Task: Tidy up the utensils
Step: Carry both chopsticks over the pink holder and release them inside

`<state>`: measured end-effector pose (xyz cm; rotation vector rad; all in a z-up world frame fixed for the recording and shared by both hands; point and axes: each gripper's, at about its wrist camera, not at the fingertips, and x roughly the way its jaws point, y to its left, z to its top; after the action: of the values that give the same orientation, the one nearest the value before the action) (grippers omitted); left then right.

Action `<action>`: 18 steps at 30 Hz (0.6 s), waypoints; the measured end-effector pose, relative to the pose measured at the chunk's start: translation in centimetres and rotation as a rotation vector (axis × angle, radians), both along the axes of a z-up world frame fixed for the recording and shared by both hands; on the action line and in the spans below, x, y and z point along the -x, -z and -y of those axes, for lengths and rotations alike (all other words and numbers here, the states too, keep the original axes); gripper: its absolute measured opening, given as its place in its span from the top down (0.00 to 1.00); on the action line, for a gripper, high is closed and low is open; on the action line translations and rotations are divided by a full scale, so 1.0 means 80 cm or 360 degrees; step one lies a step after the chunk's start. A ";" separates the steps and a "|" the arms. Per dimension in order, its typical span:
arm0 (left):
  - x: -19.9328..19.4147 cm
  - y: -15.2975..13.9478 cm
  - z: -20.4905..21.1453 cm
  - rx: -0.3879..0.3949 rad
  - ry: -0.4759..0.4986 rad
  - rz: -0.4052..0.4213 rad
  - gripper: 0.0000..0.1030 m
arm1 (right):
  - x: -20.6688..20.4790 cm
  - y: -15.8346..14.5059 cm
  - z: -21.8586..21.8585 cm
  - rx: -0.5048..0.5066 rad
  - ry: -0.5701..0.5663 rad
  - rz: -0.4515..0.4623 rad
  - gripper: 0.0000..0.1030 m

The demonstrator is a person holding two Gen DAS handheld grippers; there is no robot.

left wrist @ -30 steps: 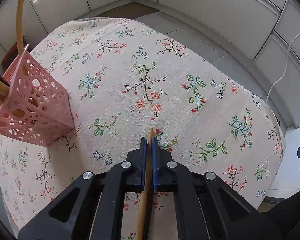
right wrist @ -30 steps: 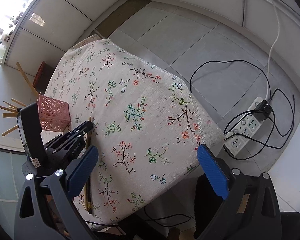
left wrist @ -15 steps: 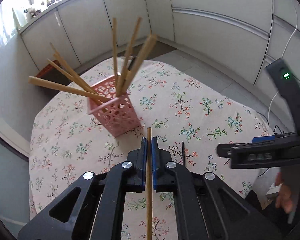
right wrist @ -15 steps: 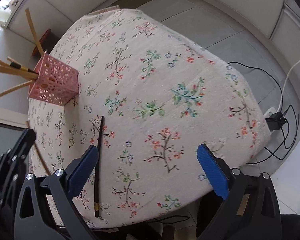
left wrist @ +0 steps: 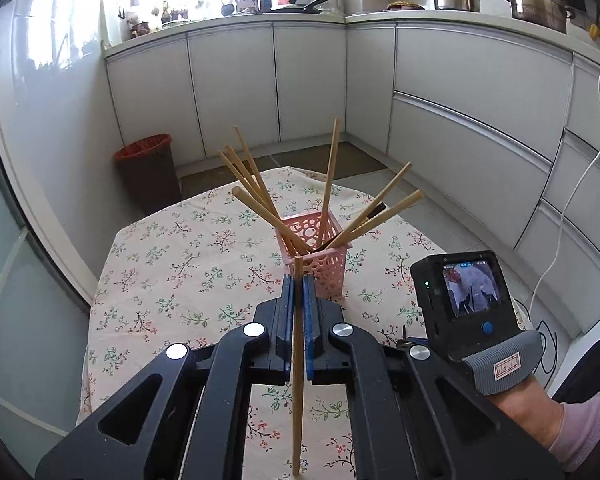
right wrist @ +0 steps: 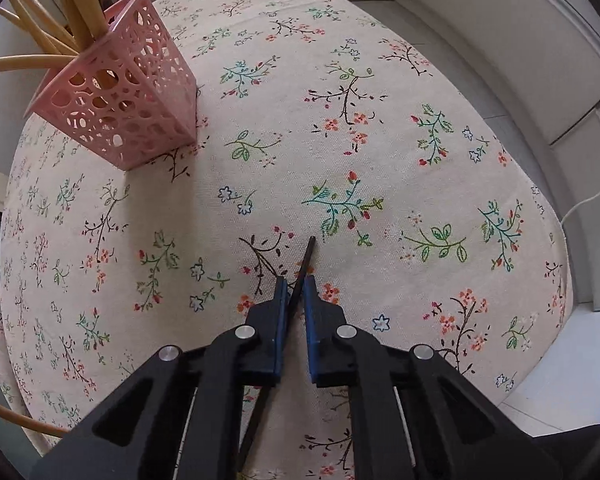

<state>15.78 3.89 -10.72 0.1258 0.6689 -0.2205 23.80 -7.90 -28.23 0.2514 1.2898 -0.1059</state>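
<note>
My left gripper (left wrist: 298,280) is shut on a light wooden chopstick (left wrist: 297,360), held nearly upright above the table just in front of the pink perforated holder (left wrist: 328,276). Several wooden chopsticks and a dark one fan out of the holder. In the right wrist view, my right gripper (right wrist: 295,282) points steeply down at the floral tablecloth (right wrist: 380,120). Its jaws are closing on a black chopstick (right wrist: 306,256), which lies between the blue pads with its tip sticking out ahead. The pink holder (right wrist: 128,108) stands at the upper left there.
A dark bin with a red rim (left wrist: 148,164) stands on the floor beyond the table. White cabinets (left wrist: 460,112) line the walls. A white cable (left wrist: 572,200) hangs at the right. A person's hand (left wrist: 540,404) carries the right gripper's body with its small screen (left wrist: 470,284).
The left gripper rose and swung to face the holder, with the wooden chopstick still in it. The right gripper moved over the black chopstick, and its wide jaws came together around it.
</note>
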 end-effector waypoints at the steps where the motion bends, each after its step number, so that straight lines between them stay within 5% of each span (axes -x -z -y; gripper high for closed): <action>1: 0.001 -0.002 -0.005 0.0012 -0.0005 0.0002 0.96 | 0.000 0.001 0.004 -0.0044 0.0019 0.0029 0.95; 6: 0.006 -0.017 -0.025 0.0120 -0.0016 0.0021 0.96 | 0.021 -0.021 0.033 -0.0233 0.0042 0.0168 0.96; 18: 0.034 -0.058 -0.032 0.0337 0.0017 0.0118 0.96 | 0.128 -0.146 0.084 -0.0413 -0.0183 0.0565 0.95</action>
<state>13.08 6.47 -6.11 -0.0651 0.5674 -0.2941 13.55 -14.59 -16.54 0.3981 0.9592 0.1984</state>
